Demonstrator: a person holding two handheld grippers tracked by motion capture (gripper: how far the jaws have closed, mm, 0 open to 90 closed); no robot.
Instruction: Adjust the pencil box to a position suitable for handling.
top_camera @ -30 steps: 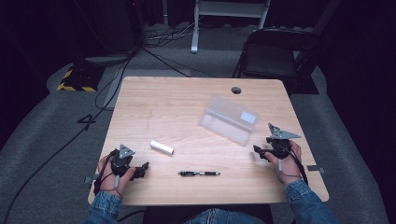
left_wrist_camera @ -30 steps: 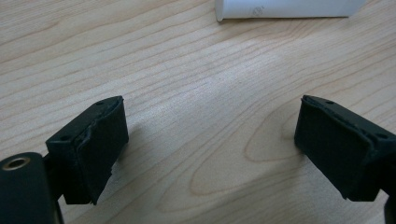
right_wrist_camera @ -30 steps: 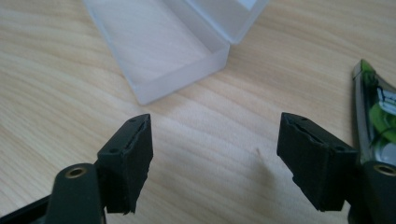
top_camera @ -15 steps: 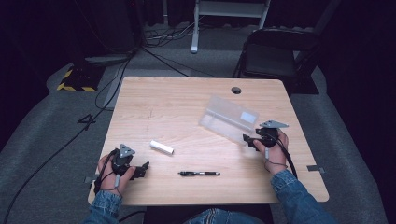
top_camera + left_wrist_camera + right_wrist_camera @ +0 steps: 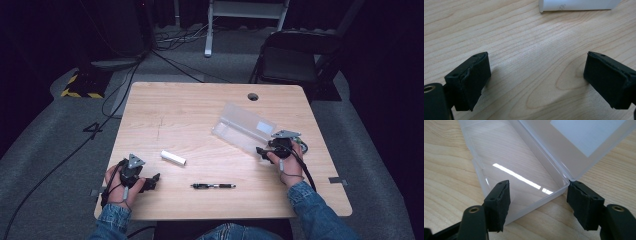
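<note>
An open clear plastic box lies at the table's right of centre, its lid folded back with a white label on it. My right gripper is at the box's near end. In the right gripper view its jaws stand either side of the near end of the empty box base; they have just been closing, and I see no pad pressing on it. My left gripper rests at the front left, open over bare wood. A white cylinder lies just ahead of it.
A black pen lies near the front edge at the middle. A round cable hole is at the table's far side. A folding chair stands beyond the far right corner. Cables run across the floor to the left.
My right hand has moved left up to the box's near end, and its jaws have narrowed around it. The left hand has stayed in place.
</note>
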